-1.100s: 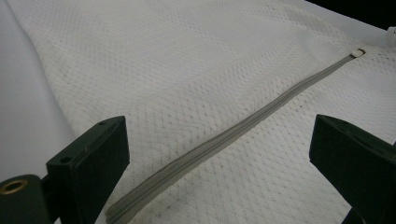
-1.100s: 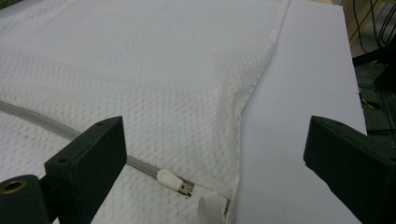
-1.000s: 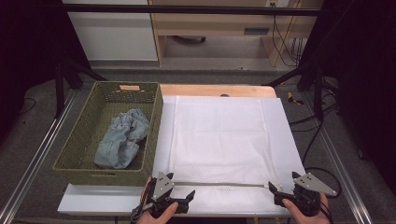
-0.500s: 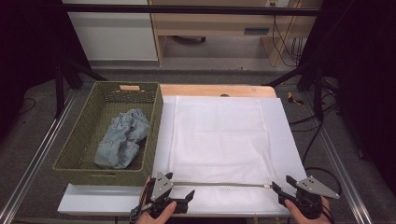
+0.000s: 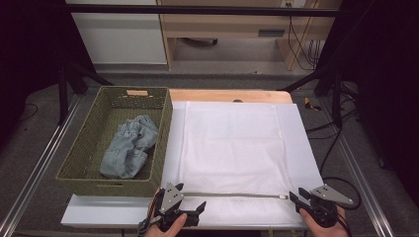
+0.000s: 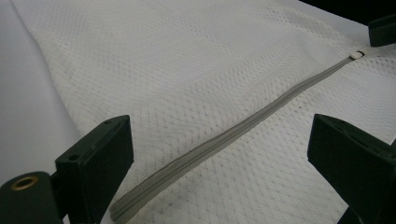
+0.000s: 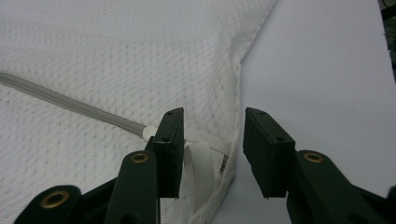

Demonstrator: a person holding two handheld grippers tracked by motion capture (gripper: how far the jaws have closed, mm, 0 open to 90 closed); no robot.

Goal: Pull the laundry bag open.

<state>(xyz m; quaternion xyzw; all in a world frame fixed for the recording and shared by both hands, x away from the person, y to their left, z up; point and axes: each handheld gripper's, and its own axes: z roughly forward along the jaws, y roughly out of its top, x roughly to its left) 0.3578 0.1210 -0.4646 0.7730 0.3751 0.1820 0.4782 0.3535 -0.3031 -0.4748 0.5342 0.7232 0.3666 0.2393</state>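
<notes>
A white mesh bag [image 5: 232, 148] lies flat on the white board, its grey zipper [image 5: 232, 195] running along the near edge. My left gripper [image 5: 191, 197] stands open at the zipper's left end, and the zipper [image 6: 224, 135] passes between its wide jaws [image 6: 219, 149]. At the zipper's right end, my right gripper [image 5: 298, 195] has just been closing. Its jaws [image 7: 212, 140] stand partly apart around the bag's corner and a white ribbon tab [image 7: 198, 158]. The tab lies beside the left pad, and the right pad is clear of it.
A green woven basket [image 5: 163, 128] stands left of the board with blue jeans [image 5: 128, 148] crumpled inside. A bare strip of white board [image 5: 306, 148] runs to the right of the bag. Cables trail over the floor on the right.
My right gripper's jaws have narrowed from wide open and it has edged left onto the bag's corner. The left gripper and the bag have stayed put.
</notes>
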